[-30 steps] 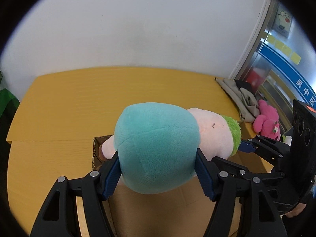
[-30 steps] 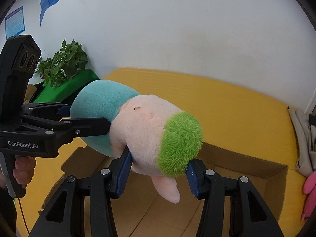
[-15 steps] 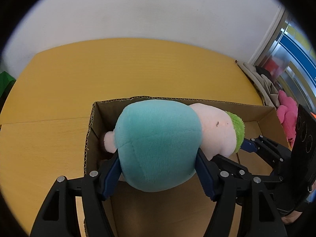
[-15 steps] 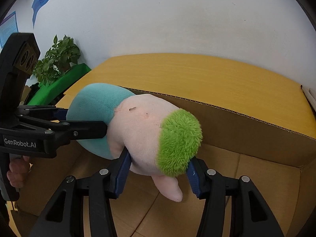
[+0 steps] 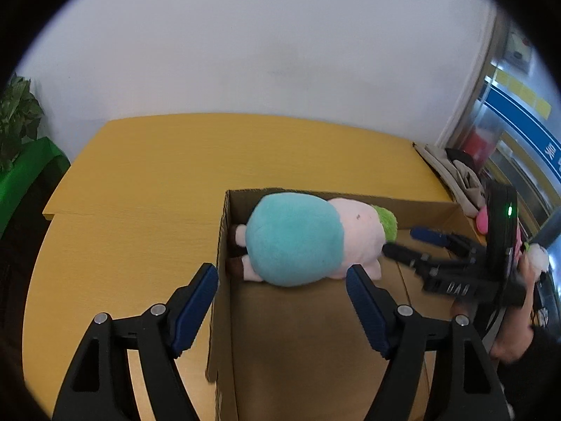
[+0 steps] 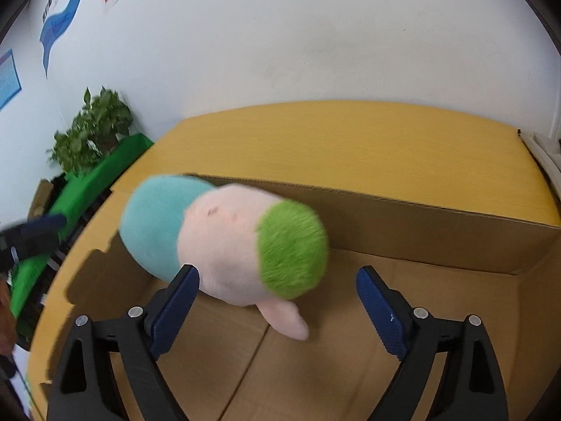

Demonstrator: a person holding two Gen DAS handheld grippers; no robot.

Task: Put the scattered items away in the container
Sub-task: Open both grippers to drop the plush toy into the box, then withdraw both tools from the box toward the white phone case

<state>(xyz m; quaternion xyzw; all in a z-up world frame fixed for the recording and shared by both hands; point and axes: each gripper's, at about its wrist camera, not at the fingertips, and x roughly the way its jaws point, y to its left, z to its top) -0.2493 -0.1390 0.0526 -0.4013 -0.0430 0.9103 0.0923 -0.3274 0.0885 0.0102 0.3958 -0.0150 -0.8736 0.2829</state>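
Now both grips are off. A second ago the plush toy was clamped at its teal end by the left gripper and at its green-topped end by the right gripper. Both sets of jaws have just been opening and stand wide, nothing pressed between the pads. In the right wrist view the toy is blurred and the left pad overlaps its underside; whether it touches, I cannot tell.

Toy lies inside the cardboard box, up in the far left corner, teal end by the left wall. Judgement: this item counts as delivered.

Edges: left gripper's left finger sits outside the box wall, right finger inside — it straddles the rim, so lifting straight out looks safer than swinging sideways. Box floor to the right is bare. Yellow table is open beyond. Pink toy and cloth wait at the right edge.
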